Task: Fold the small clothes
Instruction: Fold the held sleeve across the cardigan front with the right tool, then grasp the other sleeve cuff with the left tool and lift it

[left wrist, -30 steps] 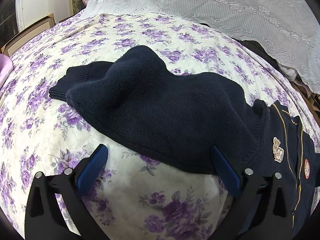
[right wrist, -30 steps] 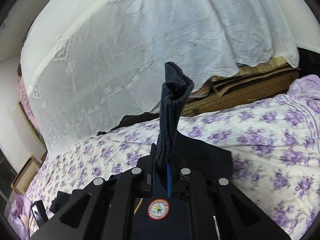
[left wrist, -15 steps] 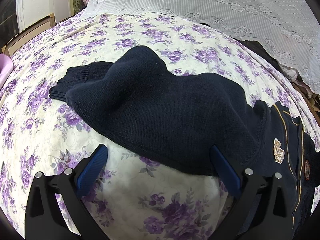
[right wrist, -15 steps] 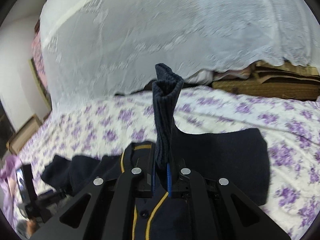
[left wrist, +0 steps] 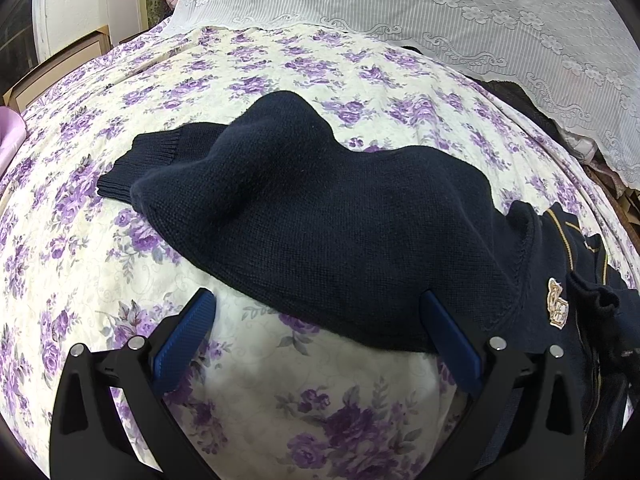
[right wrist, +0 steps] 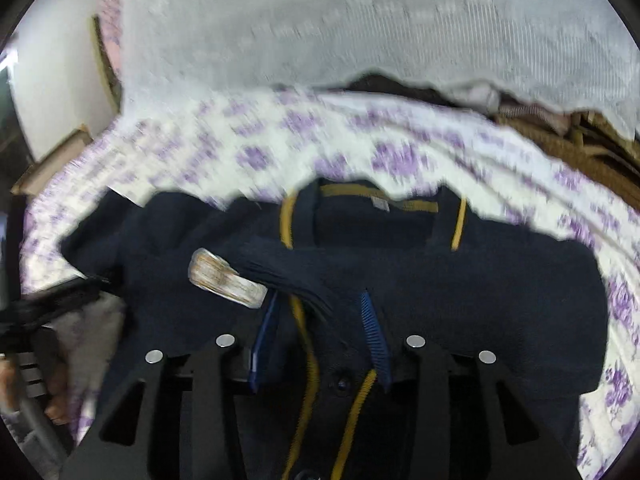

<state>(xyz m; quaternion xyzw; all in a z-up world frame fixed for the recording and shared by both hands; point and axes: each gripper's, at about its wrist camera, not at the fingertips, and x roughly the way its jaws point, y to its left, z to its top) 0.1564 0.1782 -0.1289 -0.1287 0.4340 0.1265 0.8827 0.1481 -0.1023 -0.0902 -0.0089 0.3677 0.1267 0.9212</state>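
A navy knitted cardigan [left wrist: 340, 216] with yellow trim and a gold crest [left wrist: 557, 308] lies on the floral bedspread [left wrist: 120, 280]. One sleeve reaches left and ends in a ribbed cuff [left wrist: 140, 164]. My left gripper [left wrist: 316, 320] stands open at the sleeve's near edge, and its right finger touches the cloth. In the right wrist view my right gripper [right wrist: 319, 301] hangs low over the cardigan's buttoned front [right wrist: 460, 280] with its jaws opening. The other sleeve's ribbed cuff [right wrist: 288, 274] lies loose across the chest between the fingertips, and the pads do not press it.
A white lace cloth [left wrist: 440, 8] covers the far side of the bed, with dark and brown bundles [left wrist: 560, 136] under its right edge. A wooden frame [left wrist: 60, 68] stands at the far left. A person's hand [right wrist: 52, 396] shows at the left edge.
My right gripper has come down over the cardigan's front with the cuff, rolled, and parted its jaws. The upright cuff now lies across the chest. My left gripper has not moved.
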